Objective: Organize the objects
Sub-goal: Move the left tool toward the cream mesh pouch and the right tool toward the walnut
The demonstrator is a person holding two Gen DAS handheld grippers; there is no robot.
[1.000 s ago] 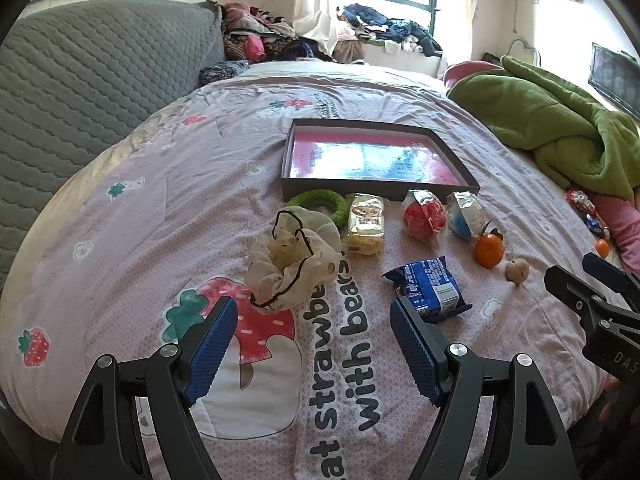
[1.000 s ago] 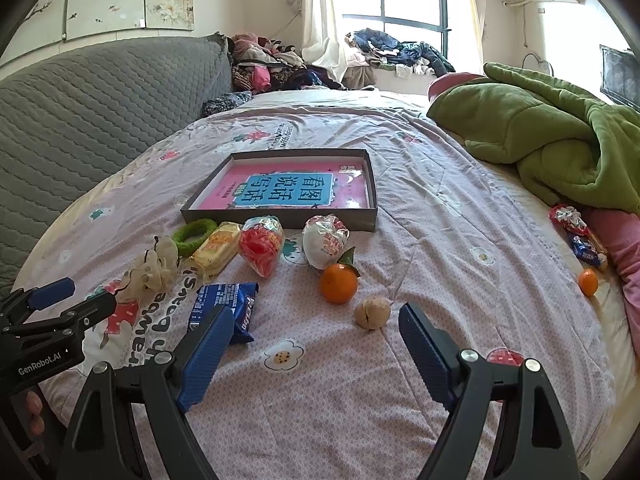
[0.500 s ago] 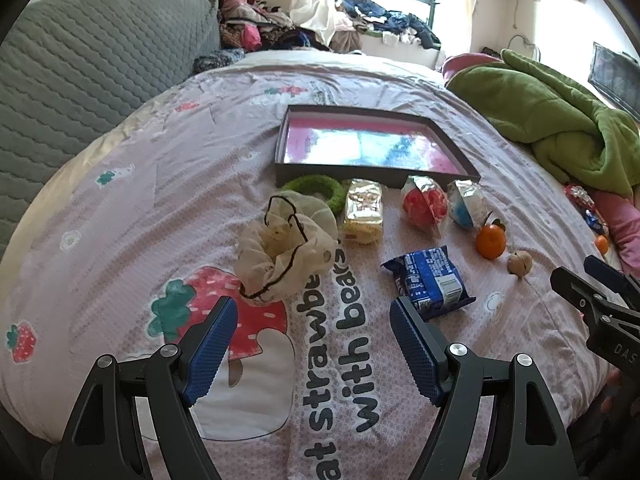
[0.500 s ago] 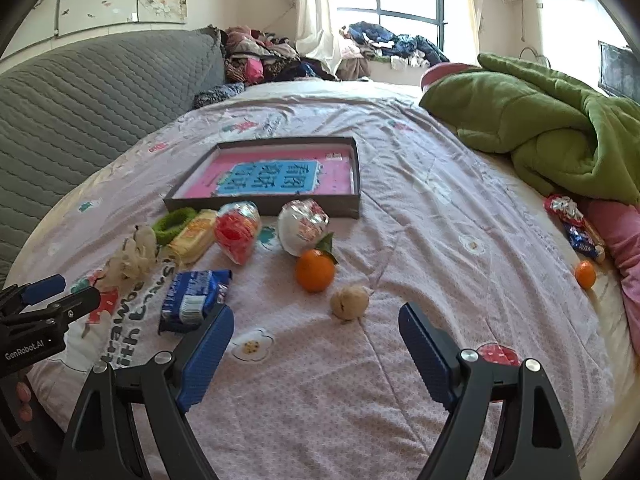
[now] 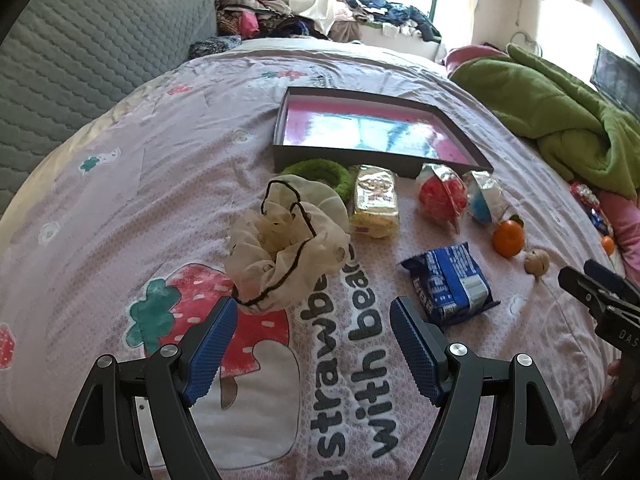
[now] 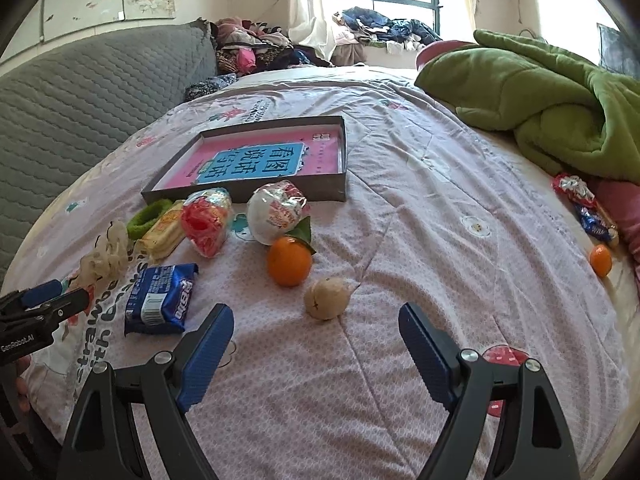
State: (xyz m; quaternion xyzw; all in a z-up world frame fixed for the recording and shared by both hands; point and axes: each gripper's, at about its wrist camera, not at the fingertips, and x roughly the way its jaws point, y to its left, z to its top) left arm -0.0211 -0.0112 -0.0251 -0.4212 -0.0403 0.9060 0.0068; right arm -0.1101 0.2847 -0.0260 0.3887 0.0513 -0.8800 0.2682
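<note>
A dark shallow tray (image 5: 280, 132) (image 6: 340, 184) with a pink and blue book inside lies on the bed. In front of it lie a green ring (image 5: 320, 170), a cream scrunchie (image 5: 288, 244), a yellow snack pack (image 5: 376, 200), a red packet (image 5: 442, 196), a white and blue packet (image 6: 276, 212), a blue biscuit pack (image 5: 450, 284) (image 6: 160, 300), an orange (image 6: 289, 261) and a beige walnut (image 6: 326, 298). My left gripper (image 5: 314, 344) is open and empty just short of the scrunchie. My right gripper (image 6: 316, 346) is open and empty just short of the walnut.
A green blanket (image 6: 540, 100) is heaped at the right. Candy wrappers (image 6: 588, 208) and a small orange (image 6: 600, 260) lie by the right edge. A grey quilted headboard (image 5: 80, 60) stands at the left. Clothes (image 6: 380, 28) are piled by the window.
Both grippers have moved forward and lower over the bed. The scrunchie is closer to my left gripper and the walnut closer to my right. Nothing was taken hold of.
</note>
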